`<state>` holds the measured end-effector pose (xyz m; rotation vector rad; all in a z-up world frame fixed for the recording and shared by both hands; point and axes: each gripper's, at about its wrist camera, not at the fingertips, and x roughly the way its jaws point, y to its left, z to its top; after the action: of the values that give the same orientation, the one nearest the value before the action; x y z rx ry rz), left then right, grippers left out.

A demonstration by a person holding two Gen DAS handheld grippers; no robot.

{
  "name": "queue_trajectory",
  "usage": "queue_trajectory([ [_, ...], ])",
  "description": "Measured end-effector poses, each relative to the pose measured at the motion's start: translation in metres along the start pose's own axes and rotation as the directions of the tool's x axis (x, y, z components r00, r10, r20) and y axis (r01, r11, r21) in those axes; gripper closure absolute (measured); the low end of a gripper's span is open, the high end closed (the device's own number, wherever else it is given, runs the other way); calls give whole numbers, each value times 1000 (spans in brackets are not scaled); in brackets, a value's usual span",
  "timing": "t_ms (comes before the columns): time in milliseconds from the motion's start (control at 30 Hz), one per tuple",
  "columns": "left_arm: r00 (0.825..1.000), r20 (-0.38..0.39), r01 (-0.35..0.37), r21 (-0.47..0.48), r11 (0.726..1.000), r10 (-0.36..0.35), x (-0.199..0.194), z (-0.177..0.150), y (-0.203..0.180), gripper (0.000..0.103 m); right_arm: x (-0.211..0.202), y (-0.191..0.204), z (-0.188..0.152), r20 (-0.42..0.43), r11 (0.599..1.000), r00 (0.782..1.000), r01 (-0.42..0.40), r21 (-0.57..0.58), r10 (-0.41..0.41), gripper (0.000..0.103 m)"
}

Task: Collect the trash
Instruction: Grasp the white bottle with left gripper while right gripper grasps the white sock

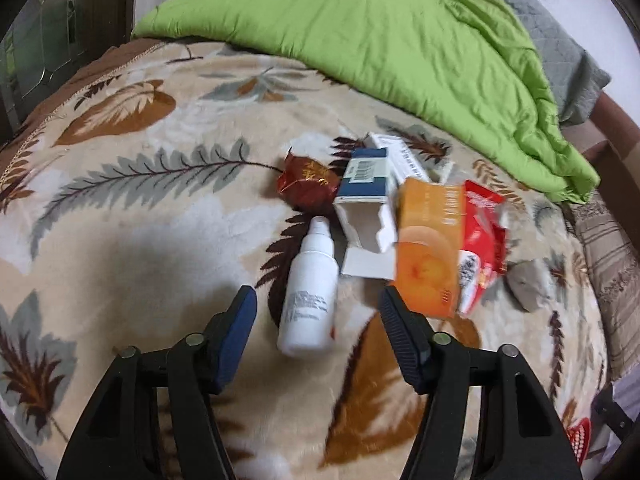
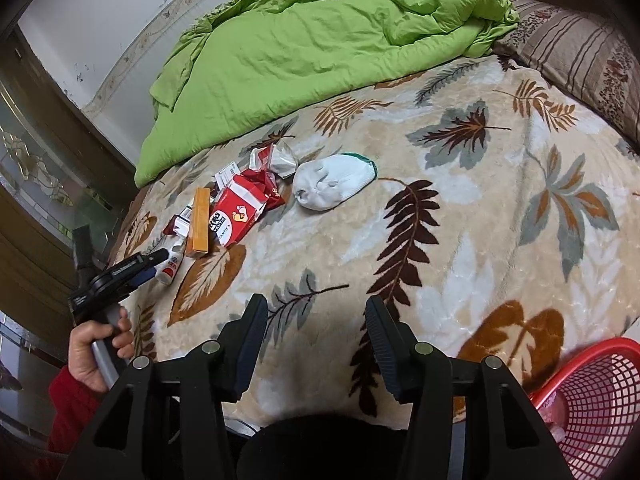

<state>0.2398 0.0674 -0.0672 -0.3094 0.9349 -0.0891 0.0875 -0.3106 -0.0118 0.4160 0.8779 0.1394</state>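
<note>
The left gripper (image 1: 318, 306) is hovering with jaws partly open and empty, straddling the base of the smooth white plastic bottle (image 1: 308, 304) lying among crumpled wrappers and an orange carton (image 1: 430, 248) towards the plush leaf-patterned blanket's (image 1: 140, 208) edge by the green quilt (image 1: 380, 40). Closing squarely across its round body should stop it rolling. The right gripper (image 2: 318, 344) is waiting half-open, empty, beside the red mesh basket (image 2: 592, 404).

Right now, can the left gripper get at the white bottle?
Probably yes. The left gripper is open with the white bottle lying on the blanket right between and ahead of its fingers. Nothing covers it; the orange box lies off to the side.
</note>
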Motion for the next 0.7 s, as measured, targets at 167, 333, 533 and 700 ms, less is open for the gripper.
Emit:
queue_trajectory([
  [167,1000,-11,-18,5,1000,18,19,-5,0,61,11,1,8,-11,1000,1000,3,4,-3,48],
  [333,1000,21,-19,16,1000,18,20,-5,4,74,33,11,22,-11,1000,1000,-11,-1,11,47],
  [533,997,81,-17,8,1000,16,-3,-13,11,74,73,30,51,20,996,999,38,-82,-36,41],
  [700,981,191,-47,49,998,37,-29,-16,4,74,121,46,77,49,973,988,151,-176,-144,40],
])
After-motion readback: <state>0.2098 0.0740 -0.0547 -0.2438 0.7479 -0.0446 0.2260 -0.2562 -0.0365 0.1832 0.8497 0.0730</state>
